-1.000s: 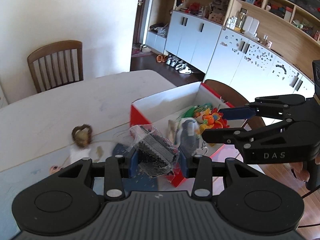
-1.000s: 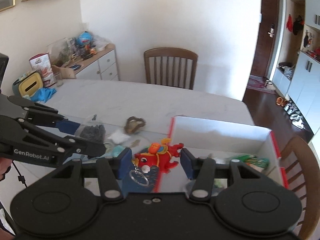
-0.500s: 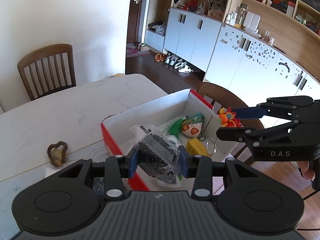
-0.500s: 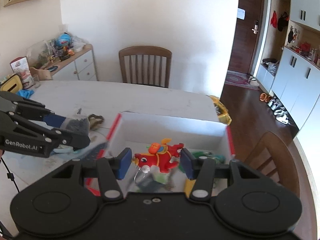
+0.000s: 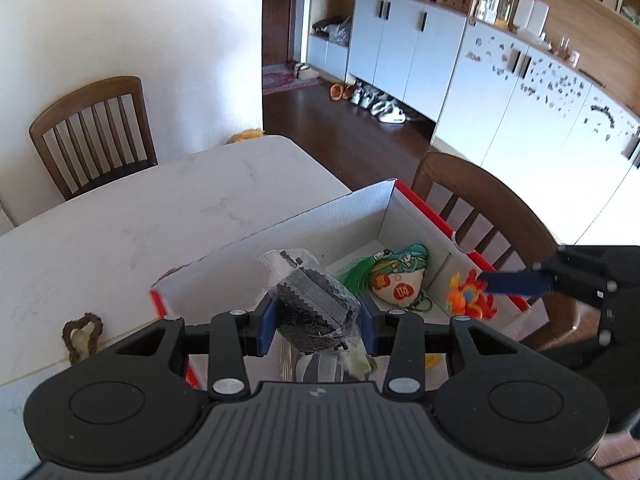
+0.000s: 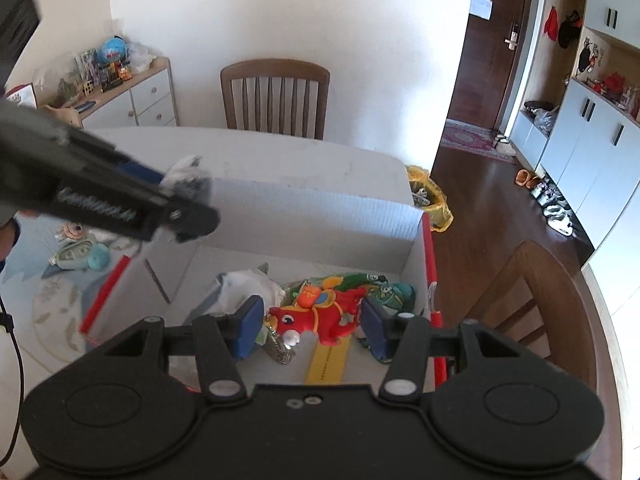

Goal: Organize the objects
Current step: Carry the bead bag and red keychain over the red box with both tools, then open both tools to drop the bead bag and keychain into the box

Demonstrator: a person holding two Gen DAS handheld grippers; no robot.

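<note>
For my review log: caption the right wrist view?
Right gripper holds a red toy over the open box.

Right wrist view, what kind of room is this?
Most likely a home dining area: a white table with wooden chairs, a cluttered sideboard, and shoes by the entry door.

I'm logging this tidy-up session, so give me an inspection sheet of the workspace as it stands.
Surface: white marble-look table.
Job's things: red-edged white cardboard box holding toys; clear bag of black parts; red dragon keychain toy.
Clutter: brown fuzzy heart loop; teal plush on a blue mat.
Grippers: left gripper shut on the bag; right gripper shut on the toy.
Cables: black cable.
Surroundings: wooden chairs, cabinets.
</note>
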